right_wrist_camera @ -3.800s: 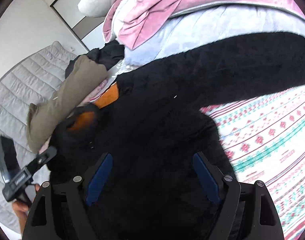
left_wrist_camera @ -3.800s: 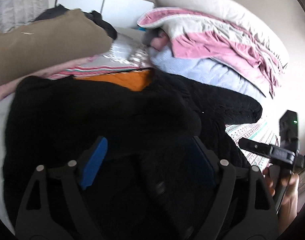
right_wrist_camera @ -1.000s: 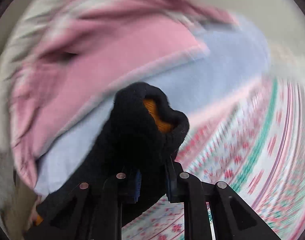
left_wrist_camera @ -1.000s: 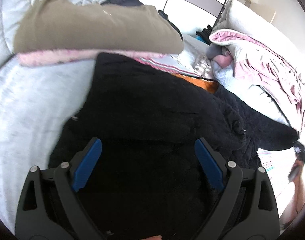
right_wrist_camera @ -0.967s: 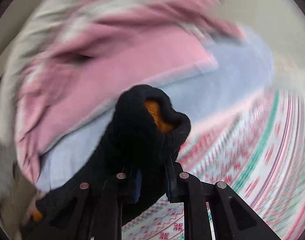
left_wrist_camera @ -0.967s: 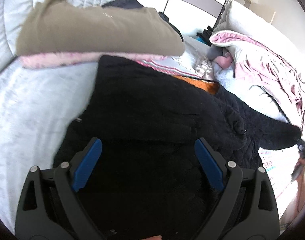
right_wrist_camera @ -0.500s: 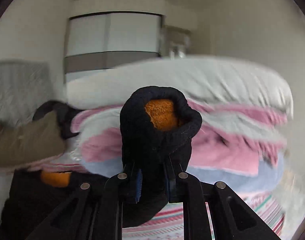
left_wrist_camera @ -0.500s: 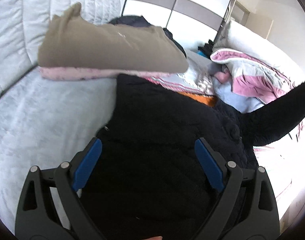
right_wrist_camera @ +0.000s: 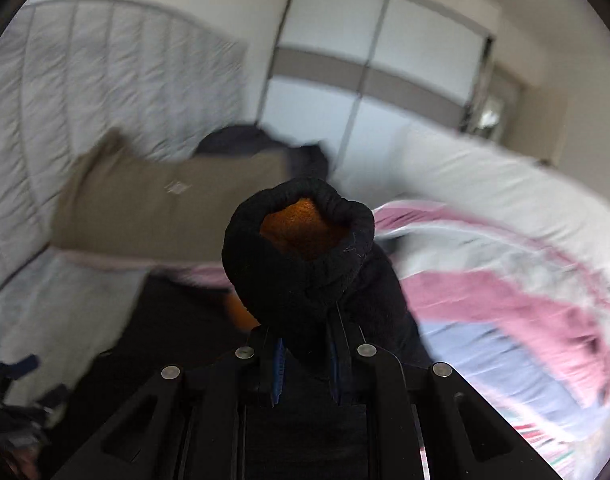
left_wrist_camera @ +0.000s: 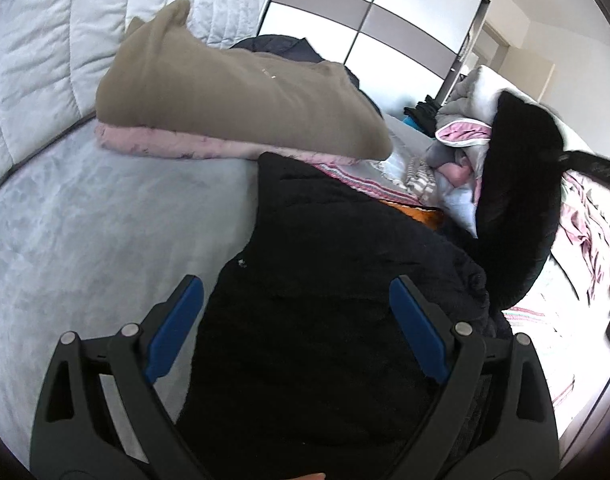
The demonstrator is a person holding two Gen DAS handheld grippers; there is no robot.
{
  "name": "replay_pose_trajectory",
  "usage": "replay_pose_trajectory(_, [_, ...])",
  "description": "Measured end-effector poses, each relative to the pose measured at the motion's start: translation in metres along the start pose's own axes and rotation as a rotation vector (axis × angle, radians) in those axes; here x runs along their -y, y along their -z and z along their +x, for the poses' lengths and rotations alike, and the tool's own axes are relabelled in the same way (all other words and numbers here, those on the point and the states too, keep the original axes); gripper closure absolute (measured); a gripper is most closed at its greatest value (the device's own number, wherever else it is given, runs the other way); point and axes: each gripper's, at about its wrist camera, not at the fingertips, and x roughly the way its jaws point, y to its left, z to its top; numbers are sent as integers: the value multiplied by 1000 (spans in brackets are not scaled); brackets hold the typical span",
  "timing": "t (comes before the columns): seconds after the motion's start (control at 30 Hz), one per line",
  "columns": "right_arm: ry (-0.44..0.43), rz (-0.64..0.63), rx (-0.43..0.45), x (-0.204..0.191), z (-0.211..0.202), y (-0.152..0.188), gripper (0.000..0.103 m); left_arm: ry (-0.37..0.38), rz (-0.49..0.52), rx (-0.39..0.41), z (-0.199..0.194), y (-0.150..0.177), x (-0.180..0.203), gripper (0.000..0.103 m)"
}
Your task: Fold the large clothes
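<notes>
Left wrist view, left gripper (left_wrist_camera: pixel 295 320): jaws standing wide, hovering over the black jacket (left_wrist_camera: pixel 325 300), nothing pressed between the blue pads.
Left wrist view, jacket: lying spread on the pale grey bed (left_wrist_camera: pixel 85 232), its sleeve (left_wrist_camera: pixel 513 208) rising at the right, orange lining (left_wrist_camera: pixel 417 214) peeking out at the collar.
Left wrist view, surroundings: a folded khaki garment (left_wrist_camera: pixel 233 104) sitting on a pink one (left_wrist_camera: pixel 193 146), touching the jacket's far edge; crumpled pink bedding (left_wrist_camera: pixel 461 140) lying behind the sleeve.
Right wrist view, right gripper (right_wrist_camera: pixel 305 364): jaws narrow, pinching the sleeve cuff (right_wrist_camera: pixel 299 248), which is blocking the middle of the view, orange inside.
Right wrist view, background: blurred; wardrobe doors (right_wrist_camera: pixel 369 60) standing behind, pink bedding at right.
</notes>
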Motion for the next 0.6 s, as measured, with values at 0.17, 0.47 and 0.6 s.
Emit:
replay_pose_trajectory(0.17, [-306,179,-310,-46,101,45,81,-26,-16,-35,20,2,-17,9])
replay_pose_trajectory(0.47, [-500,339,-424,-31,138,80,46,-42,-32,-100,40,8,-25,9])
replay_pose_trajectory(0.6, [-620,321,-371,-42,118,71,0,-21,-21,-106,41,10,-22,9])
